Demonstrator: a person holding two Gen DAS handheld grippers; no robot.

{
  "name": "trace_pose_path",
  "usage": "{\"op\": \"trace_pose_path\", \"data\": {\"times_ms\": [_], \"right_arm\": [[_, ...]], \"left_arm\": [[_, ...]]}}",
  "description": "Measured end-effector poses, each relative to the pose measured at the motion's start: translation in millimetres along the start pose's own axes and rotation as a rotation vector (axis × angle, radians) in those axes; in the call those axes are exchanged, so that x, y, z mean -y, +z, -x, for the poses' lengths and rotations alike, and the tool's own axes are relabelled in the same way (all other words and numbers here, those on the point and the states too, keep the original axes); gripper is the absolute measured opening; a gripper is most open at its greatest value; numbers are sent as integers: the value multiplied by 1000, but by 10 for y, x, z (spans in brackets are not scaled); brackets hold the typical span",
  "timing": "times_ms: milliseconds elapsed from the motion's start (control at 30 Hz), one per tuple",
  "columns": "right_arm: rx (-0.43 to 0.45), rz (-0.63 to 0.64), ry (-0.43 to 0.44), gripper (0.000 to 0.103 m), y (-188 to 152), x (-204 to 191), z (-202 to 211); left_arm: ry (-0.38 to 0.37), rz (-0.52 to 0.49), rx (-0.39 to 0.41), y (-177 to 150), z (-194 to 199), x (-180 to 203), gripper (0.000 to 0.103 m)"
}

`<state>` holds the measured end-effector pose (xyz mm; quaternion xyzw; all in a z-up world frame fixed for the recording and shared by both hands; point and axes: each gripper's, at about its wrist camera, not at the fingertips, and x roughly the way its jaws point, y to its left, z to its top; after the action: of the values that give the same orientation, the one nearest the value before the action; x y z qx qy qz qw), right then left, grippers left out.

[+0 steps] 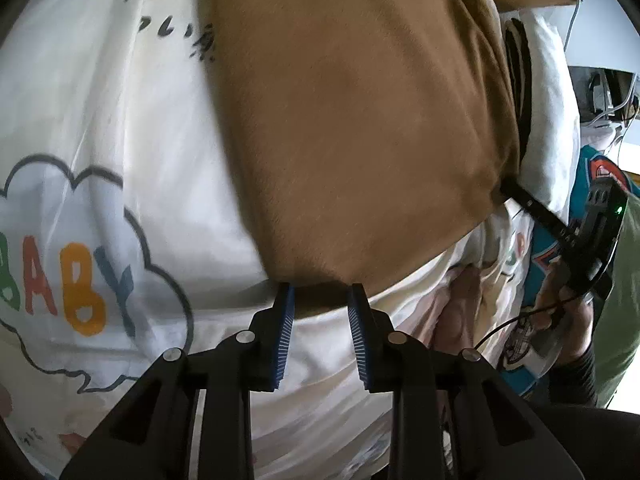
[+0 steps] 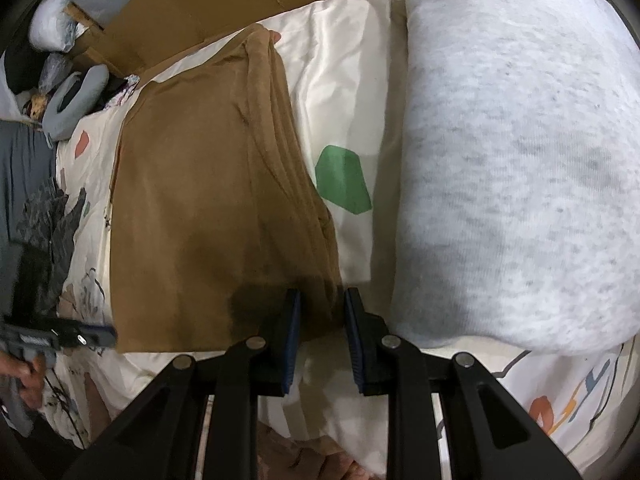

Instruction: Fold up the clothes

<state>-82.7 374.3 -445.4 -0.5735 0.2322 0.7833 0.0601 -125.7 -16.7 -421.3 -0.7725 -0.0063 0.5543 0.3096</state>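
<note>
left gripper (image 1: 320,300): seen closest in the left wrist view; blue pads spread apart, nothing pinched; the tips are parked right at the near hem of the brown garment (image 1: 352,120), maybe just touching it, hard to tell

right gripper (image 2: 322,304): jaws parted too, nothing clamped; the near right corner of the brown garment (image 2: 192,200) sits between the tips, but the pads aren't closed on it

brown garment: laid pretty flat on the printed bedsheet (image 1: 100,140); looks folded into a rough rectangle, with layered edges stacked along its right side in the right wrist view

bedsheet: cream, with a cloud outline and "BABY" in coloured letters at the left of the left wrist view; a green patch (image 2: 343,181) is printed just right of the garment

grey pillow (image 2: 520,160): big, heathered, lying right of the garment, apart from it with sheet showing between

hand (image 1: 560,304): at the right edge of the left wrist view, wrapped around the other gripper's handle

far stuff: cardboard (image 2: 240,4) is propped beyond the bed; a grey neck pillow (image 2: 76,96) and some clutter are piled at the far left
</note>
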Motion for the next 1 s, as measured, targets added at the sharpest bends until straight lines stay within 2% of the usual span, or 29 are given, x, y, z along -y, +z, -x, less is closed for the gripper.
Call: {"op": "trace_pose_path", "data": {"times_ms": [100,233,267,300,367,500,700,933,967,1000], "right_arm": [[-1,8,2,20,10,-6,1],[0,8,0,20,32,-24,7],[0,9,-1,20,30,-28,11],[0,10,-3,20,27,-32,16],[0,13,-4,20,25,-36,6],[2,10,-4,20,21,-48,-6],[-3,11,-5,20,30,-65,-29],[-3,13,-3,20,55,-88,-40],[-3,15,-2,20,57,-91,-41],[-3,14,-2,20,60,-94,-42]], "left_arm": [[16,-2,-16,-50,26,-38,27],[-16,14,19,-104,200,-142,28],[-31,22,32,-100,242,-174,35],[-33,29,40,-83,235,-168,56],[-54,58,56,-51,253,-235,72],[-126,146,64,9,196,-386,72],[-204,223,87,48,121,-567,72],[-264,248,114,46,194,-597,72],[-265,245,117,44,209,-581,70],[-267,243,119,43,223,-565,59]]}}
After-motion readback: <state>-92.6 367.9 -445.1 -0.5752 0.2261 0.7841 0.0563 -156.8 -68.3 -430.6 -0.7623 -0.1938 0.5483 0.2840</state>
